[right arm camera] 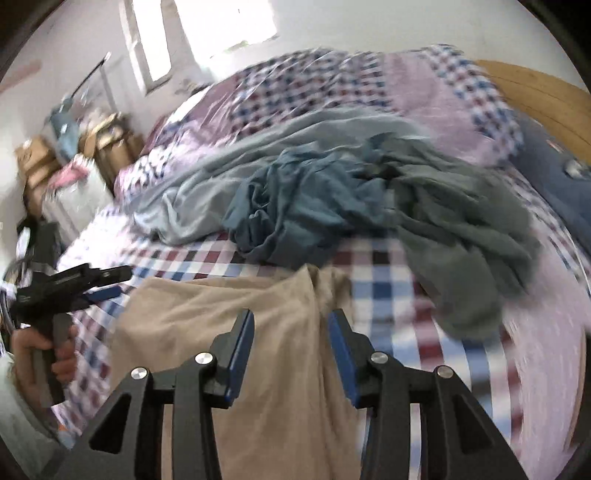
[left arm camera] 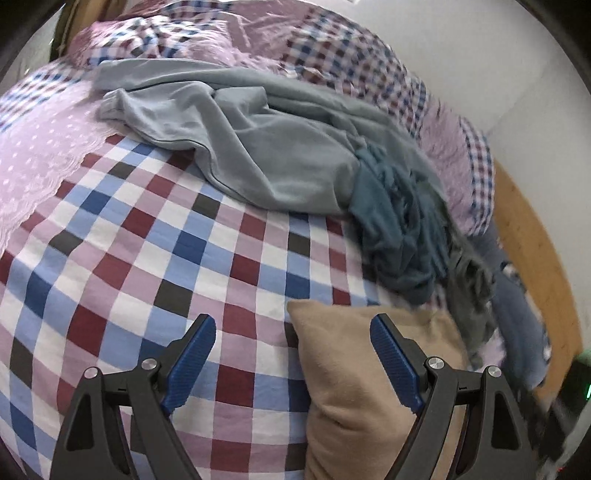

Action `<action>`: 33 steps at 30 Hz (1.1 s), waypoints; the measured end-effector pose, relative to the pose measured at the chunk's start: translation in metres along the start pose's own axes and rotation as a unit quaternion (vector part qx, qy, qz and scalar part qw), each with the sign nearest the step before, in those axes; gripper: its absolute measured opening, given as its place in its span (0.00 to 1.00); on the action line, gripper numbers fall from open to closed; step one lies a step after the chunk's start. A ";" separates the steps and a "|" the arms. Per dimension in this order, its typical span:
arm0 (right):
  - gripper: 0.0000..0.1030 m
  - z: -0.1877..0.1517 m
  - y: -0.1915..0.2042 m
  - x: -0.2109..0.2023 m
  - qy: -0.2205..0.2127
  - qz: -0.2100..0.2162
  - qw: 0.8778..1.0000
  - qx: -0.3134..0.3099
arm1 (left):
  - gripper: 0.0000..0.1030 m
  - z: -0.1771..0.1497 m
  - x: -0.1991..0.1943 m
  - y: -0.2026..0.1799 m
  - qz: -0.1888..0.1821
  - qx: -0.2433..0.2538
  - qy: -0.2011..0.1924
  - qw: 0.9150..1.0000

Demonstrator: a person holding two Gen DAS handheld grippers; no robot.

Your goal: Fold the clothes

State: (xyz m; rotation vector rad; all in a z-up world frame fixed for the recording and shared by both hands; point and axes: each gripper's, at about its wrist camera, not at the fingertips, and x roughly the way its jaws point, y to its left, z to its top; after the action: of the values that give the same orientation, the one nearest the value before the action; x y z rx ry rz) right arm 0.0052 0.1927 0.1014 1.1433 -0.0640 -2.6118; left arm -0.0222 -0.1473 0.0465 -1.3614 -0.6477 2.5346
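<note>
A folded tan garment (left arm camera: 351,369) lies on the checked bed cover (left arm camera: 147,258) near its front edge. My left gripper (left arm camera: 293,321) hovers open over the garment's left corner, with nothing pinched between its blue pads. In the right wrist view the tan garment (right arm camera: 192,314) spreads under my right gripper (right arm camera: 291,314), whose jaws stand apart above the cloth without pressing it. Beyond lies a heap: a light blue garment (left arm camera: 258,140), a crumpled teal one (right arm camera: 295,206) and a grey-green one (right arm camera: 461,240). The left gripper (right arm camera: 118,282) shows at the left, held by a hand (right arm camera: 37,350).
A navy garment (right arm camera: 554,177) lies at the bed's right side beside a wooden surface (right arm camera: 535,92). Cardboard boxes and clutter (right arm camera: 92,147) stand by the wall left of the bed, under a bright window (right arm camera: 221,26). The right wrist view is motion-blurred.
</note>
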 end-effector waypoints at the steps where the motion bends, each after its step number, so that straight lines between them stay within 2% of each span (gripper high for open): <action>1: 0.44 0.005 0.000 0.013 0.009 -0.001 1.000 -0.011 | 0.86 0.000 0.002 -0.001 0.006 0.006 0.002 1.000; 4: 0.42 0.018 -0.003 0.045 0.019 0.009 0.999 -0.033 | 0.86 0.002 0.005 -0.002 0.023 0.018 0.003 1.000; 7: 0.41 0.023 -0.004 0.066 0.028 -0.001 0.999 -0.042 | 0.85 0.005 0.006 0.002 0.033 0.012 -0.004 0.999; 11: 0.41 0.023 -0.007 0.089 0.049 -0.012 0.998 -0.049 | 0.67 0.005 0.017 0.005 0.046 0.011 0.008 0.999; 13: 0.34 0.021 -0.007 0.097 0.059 -0.012 0.997 -0.053 | 0.64 0.004 0.023 0.005 0.053 0.013 0.017 0.998; 14: 0.24 0.021 -0.008 0.099 0.061 -0.010 0.997 -0.055 | 0.64 0.004 0.024 0.003 0.052 0.016 0.017 0.998; 15: 0.10 0.020 -0.008 0.101 0.064 -0.007 0.996 -0.056 | 0.55 0.004 0.026 0.002 0.051 0.019 0.018 0.998; 16: 0.07 0.019 -0.008 0.103 0.065 -0.006 0.996 -0.058 | 0.48 0.004 0.029 -0.001 0.049 0.026 0.020 0.998; 18: 0.02 0.018 -0.010 0.101 0.053 -0.006 0.997 -0.059 | 0.21 0.004 0.035 -0.008 0.047 0.039 0.025 0.998; 21: 0.01 0.025 -0.018 0.083 0.009 -0.010 0.999 -0.043 | 0.07 0.003 0.038 -0.015 0.051 0.051 0.012 0.997; 24: 0.01 0.034 -0.029 0.061 -0.042 -0.011 0.999 -0.021 | 0.04 0.007 0.032 -0.019 0.038 0.048 -0.022 0.998; 26: 0.01 0.038 -0.033 0.056 -0.056 -0.009 0.998 -0.012 | 0.04 0.009 0.025 -0.024 0.032 0.053 -0.053 0.997; 30: 0.01 0.033 -0.038 0.079 -0.036 -0.016 0.999 0.004 | 0.03 0.013 0.022 -0.025 0.034 0.044 -0.083 0.995; 33: 0.01 0.026 -0.038 0.105 -0.002 -0.027 1.000 0.001 | 0.03 0.015 0.041 -0.019 0.045 0.031 -0.066 0.996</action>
State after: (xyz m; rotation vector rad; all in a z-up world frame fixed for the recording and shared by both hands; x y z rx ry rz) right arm -0.0908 0.1981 0.0389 1.1563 -0.0368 -2.6609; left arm -0.0584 -0.1199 0.0325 -1.2377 -0.5354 2.7111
